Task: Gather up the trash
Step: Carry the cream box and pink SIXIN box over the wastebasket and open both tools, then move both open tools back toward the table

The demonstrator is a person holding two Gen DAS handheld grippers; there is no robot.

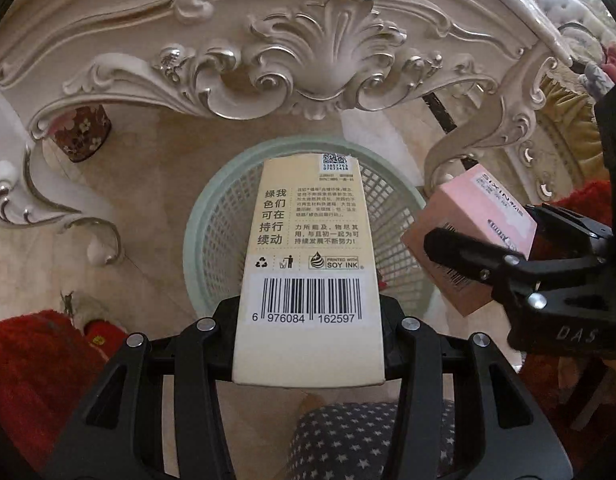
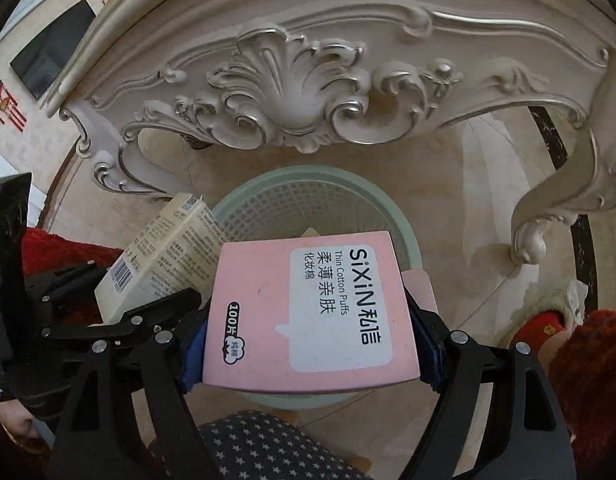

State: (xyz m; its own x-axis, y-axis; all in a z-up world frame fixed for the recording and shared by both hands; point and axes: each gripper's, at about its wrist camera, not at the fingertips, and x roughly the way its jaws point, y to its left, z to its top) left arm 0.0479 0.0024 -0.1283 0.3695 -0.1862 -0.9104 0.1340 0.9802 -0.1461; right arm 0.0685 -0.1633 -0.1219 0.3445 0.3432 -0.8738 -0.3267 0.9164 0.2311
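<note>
My left gripper (image 1: pixel 308 320) is shut on a tall cream carton (image 1: pixel 308 248) with a barcode and holds it above a pale green mesh waste basket (image 1: pixel 224 200). My right gripper (image 2: pixel 308 344) is shut on a pink cotton-puff box (image 2: pixel 308 312) and holds it over the same basket (image 2: pixel 268 196). The pink box (image 1: pixel 472 216) and right gripper (image 1: pixel 468 256) show at the right of the left wrist view. The cream carton (image 2: pixel 168 252) and left gripper (image 2: pixel 120 320) show at the left of the right wrist view.
A carved white ornate table (image 1: pixel 308 52) arches over the basket, with curved legs (image 2: pixel 548 208) on both sides. A floral canister (image 1: pixel 82 130) stands on the tiled floor at back left. Red fabric (image 1: pixel 32 360) and a star-patterned cushion (image 2: pixel 268 448) lie close below.
</note>
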